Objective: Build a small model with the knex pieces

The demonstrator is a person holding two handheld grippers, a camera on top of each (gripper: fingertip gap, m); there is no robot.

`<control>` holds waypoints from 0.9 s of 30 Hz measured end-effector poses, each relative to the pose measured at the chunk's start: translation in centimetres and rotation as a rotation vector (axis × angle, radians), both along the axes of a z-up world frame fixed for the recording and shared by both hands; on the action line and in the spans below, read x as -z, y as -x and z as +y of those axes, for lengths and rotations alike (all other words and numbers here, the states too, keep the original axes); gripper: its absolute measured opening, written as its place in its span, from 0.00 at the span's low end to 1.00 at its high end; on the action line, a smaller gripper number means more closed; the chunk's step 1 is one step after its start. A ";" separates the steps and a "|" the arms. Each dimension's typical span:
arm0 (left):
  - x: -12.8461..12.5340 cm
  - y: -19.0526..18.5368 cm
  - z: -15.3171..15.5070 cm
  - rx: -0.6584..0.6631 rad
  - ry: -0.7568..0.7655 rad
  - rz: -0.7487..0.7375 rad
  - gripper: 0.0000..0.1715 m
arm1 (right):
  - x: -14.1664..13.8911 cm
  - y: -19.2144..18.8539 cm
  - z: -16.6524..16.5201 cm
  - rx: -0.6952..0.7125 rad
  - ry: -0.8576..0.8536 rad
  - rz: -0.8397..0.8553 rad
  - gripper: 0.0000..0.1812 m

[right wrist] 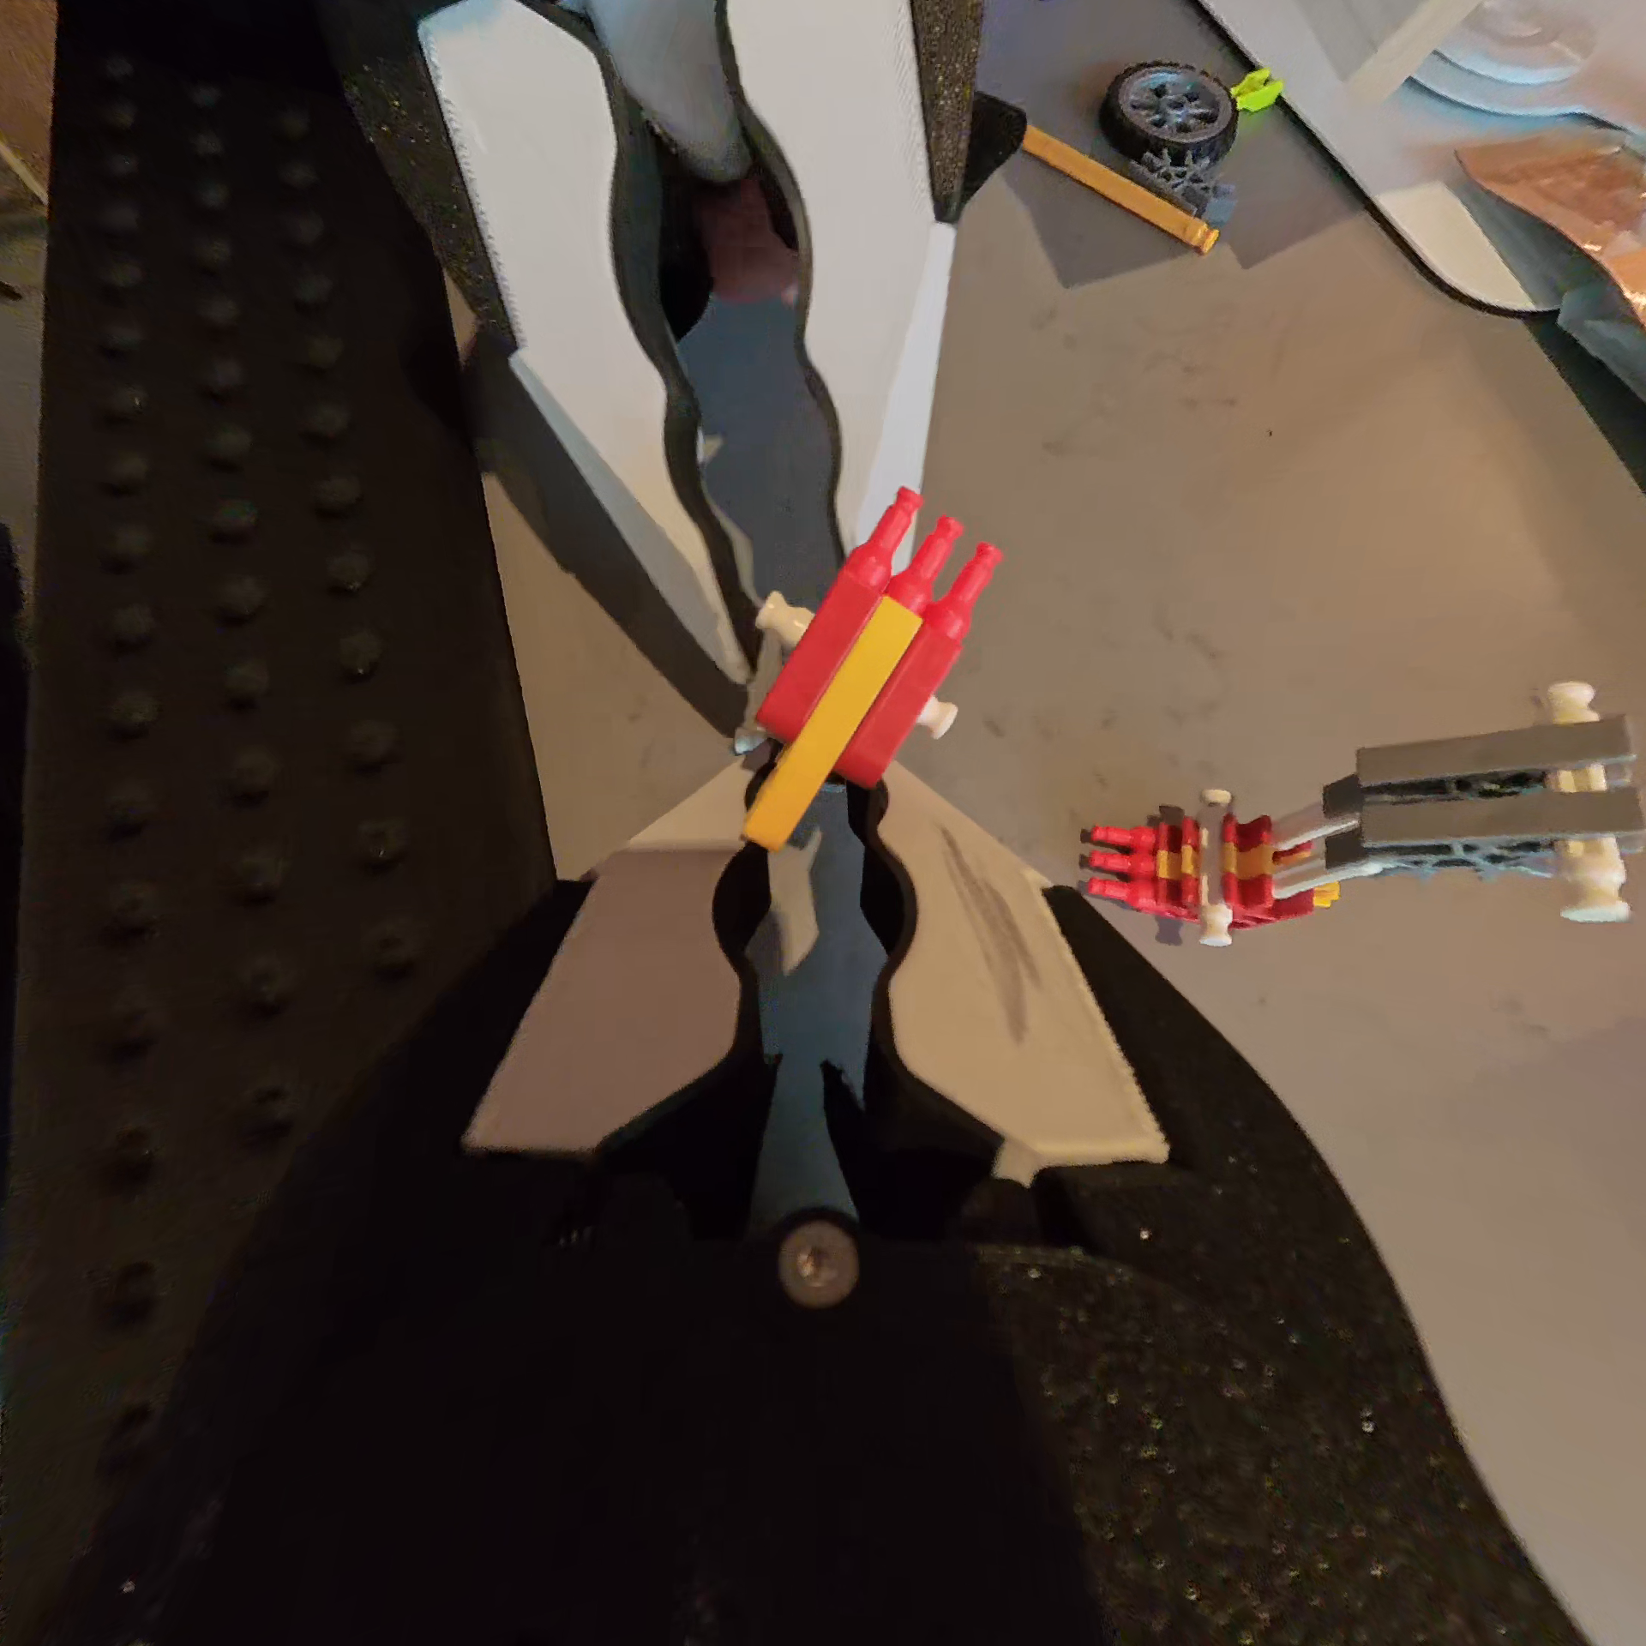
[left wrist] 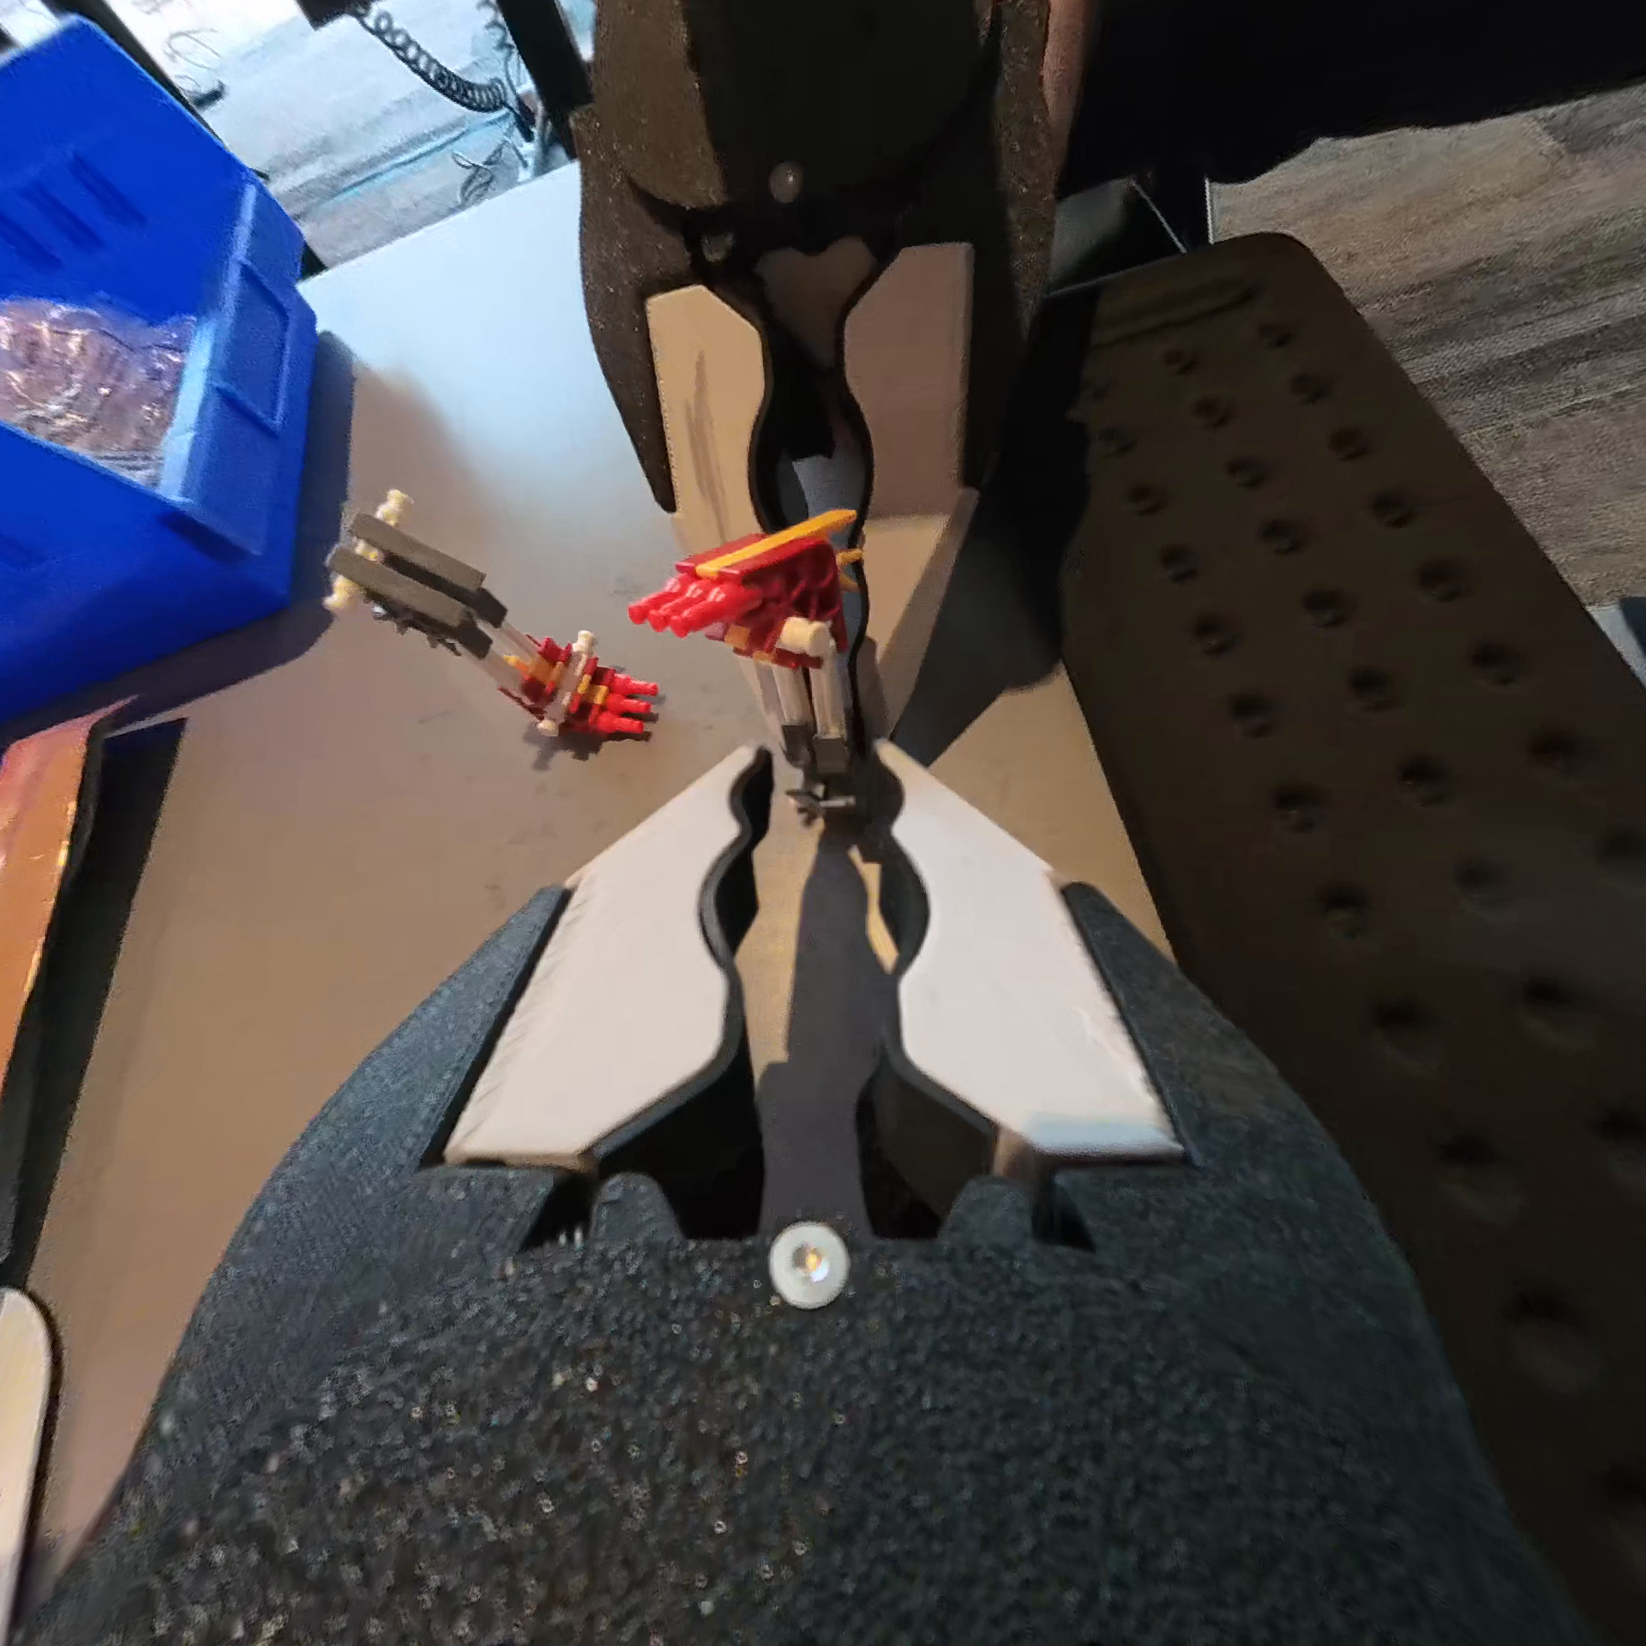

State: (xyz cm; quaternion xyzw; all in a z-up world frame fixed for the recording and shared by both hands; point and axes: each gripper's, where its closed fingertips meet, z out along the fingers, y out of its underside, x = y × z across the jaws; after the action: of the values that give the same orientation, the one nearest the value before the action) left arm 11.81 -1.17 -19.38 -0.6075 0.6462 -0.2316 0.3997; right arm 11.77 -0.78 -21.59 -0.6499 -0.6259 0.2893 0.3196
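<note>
Between the two grippers, held above the grey table (left wrist: 356, 891), a small red-and-yellow toy assembly (left wrist: 757, 592) is being gripped from both ends. At its grey lower end the left gripper (left wrist: 819, 770) is pinching it, fingertips closed in on the dark stubs below the pale rods. From the far side the right gripper (left wrist: 851, 534) is clamping the red block end, its white fingers (left wrist: 712, 401) nearly meeting around the piece. Seen from the right wrist view, the same assembly (right wrist: 855, 686) is sitting at the tips of the right gripper (right wrist: 815, 793), with three red pegs pointing up and away and a yellow bar lying across the red block; the left gripper (right wrist: 757, 677) is reaching in from above.

Just beside this, a second matching assembly (left wrist: 490, 615) is lying flat on the table, apart from both grippers. A blue bin (left wrist: 134, 356) is standing farther to the left. A black perforated chair seat (left wrist: 1381, 712) is lying along the table's edge. Farther off, a toy wheel (right wrist: 1169, 102) and a tan rod (right wrist: 1113, 187) are resting on the table.
</note>
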 end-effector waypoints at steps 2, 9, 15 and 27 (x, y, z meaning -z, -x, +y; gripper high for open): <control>0.6 0.2 0.0 0.006 -0.028 0.032 0.16 | 0.0 0.2 0.1 0.015 0.035 0.004 0.07; 1.6 0.6 0.5 -0.022 -0.298 0.139 0.31 | -0.1 0.3 0.7 0.067 0.148 0.018 0.07; 1.8 0.3 0.8 -0.085 -0.447 0.189 0.26 | -0.1 0.3 0.9 0.083 0.195 0.017 0.07; 2.0 0.5 1.1 -0.093 -0.434 0.198 0.23 | -0.2 0.4 1.0 0.135 0.198 -0.030 0.07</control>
State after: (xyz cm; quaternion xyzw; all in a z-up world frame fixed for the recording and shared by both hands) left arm 11.35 -0.11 -21.35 -0.5562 0.6882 -0.0083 0.4658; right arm 11.40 0.21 -21.44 -0.7232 -0.5539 0.3177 0.2630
